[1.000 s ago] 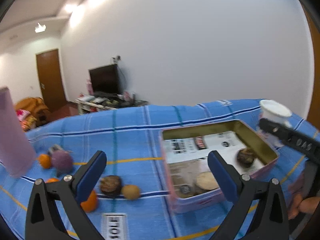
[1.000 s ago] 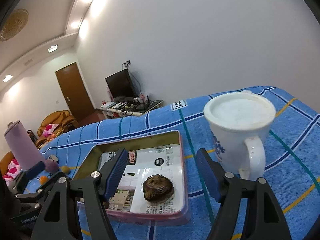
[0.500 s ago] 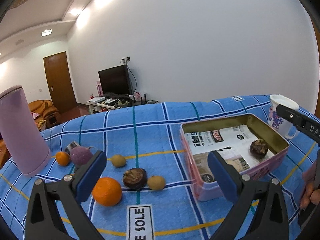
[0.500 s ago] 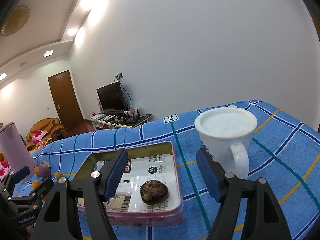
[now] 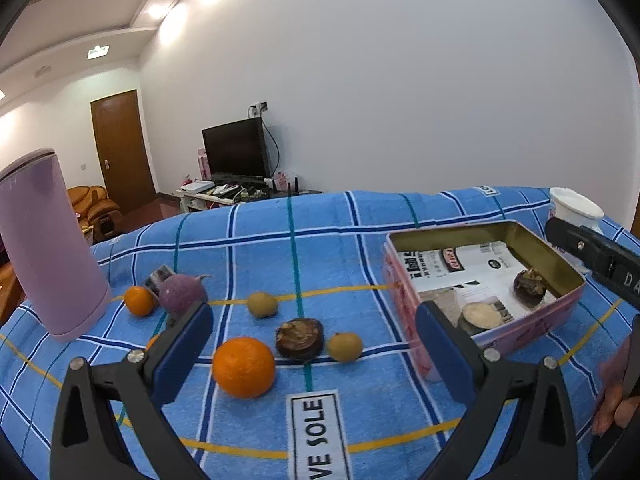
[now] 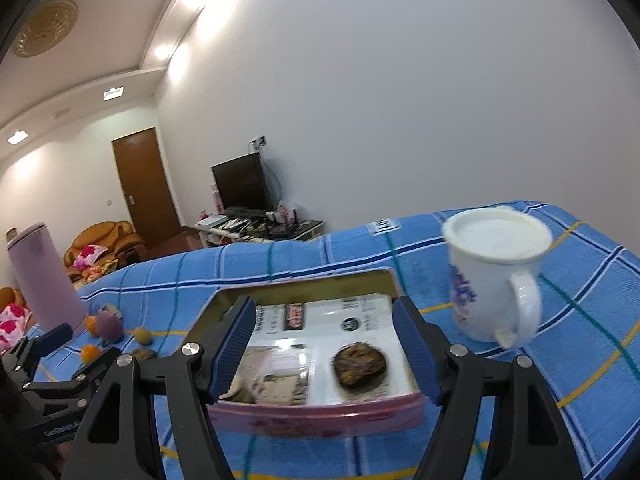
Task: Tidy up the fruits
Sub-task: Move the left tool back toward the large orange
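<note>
Left gripper (image 5: 312,344): jaws spread wide, nothing between the pads. Sitting in the gap, on the blue plaid cloth (image 5: 320,240): a large round orange (image 5: 244,367) nearest the left pad, then a dark brown flattish wrinkled fruit (image 5: 299,338), then a small yellow-brown round fruit (image 5: 345,346) towards the right pad. Beyond those, another small yellow-brown fruit (image 5: 262,304). Further out past the left pad: a purple bulb-shaped fruit with a stem (image 5: 182,293), a small orange (image 5: 139,301), and a tall mauve cylindrical flask (image 5: 48,240).

Right gripper (image 6: 326,350): jaws also spread and empty, hovering over the near wall of the pink rectangular tin with gold interior (image 6: 320,414). One dark brown fruit (image 6: 360,365) already lies in the tin on the printed paper liner, under the gap and closer to the right pad. White ceramic mug with blue print (image 6: 494,276) stands just outside the right pad, beside the tin (right view is blurred, so whether mug and tin touch is unclear).

Likely step: left picks the next loose fruit for the tin. To do it well:
- Pick one target; three fruits crowd the gap, so centre on the large orange or the small one at the end, not the middle one.
- Come down with pads either side of the widest part, close gently (round fruit rolls on cloth).
- Keep the right gripper clear of the tin opening and away from the mug.
</note>
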### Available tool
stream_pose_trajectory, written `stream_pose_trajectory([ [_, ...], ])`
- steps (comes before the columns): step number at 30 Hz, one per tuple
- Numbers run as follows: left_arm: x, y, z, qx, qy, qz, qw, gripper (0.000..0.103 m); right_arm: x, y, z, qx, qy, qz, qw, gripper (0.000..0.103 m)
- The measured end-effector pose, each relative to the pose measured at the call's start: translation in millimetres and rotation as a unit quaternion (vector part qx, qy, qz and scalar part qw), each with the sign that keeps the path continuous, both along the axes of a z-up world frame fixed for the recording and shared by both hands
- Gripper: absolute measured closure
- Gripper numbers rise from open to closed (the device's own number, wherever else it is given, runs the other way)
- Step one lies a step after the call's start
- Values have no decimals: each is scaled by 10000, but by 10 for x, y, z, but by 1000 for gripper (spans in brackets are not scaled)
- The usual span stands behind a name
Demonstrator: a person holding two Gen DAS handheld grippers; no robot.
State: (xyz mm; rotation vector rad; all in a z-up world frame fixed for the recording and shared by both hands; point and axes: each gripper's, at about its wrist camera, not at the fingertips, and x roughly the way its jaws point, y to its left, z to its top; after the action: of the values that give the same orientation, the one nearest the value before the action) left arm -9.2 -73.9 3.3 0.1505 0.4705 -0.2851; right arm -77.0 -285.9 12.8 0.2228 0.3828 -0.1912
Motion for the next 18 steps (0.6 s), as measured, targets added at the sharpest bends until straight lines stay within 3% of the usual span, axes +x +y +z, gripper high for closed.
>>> stream_pose_trajectory([
  [10, 107, 345, -23, 69, 104, 188, 9997, 0, 170, 444, 11, -12, 184, 499, 9986, 31],
  [18, 296, 954, -97, -149, 548, 233, 9981, 0, 361, 886, 6, -199, 390, 932, 9947, 31],
])
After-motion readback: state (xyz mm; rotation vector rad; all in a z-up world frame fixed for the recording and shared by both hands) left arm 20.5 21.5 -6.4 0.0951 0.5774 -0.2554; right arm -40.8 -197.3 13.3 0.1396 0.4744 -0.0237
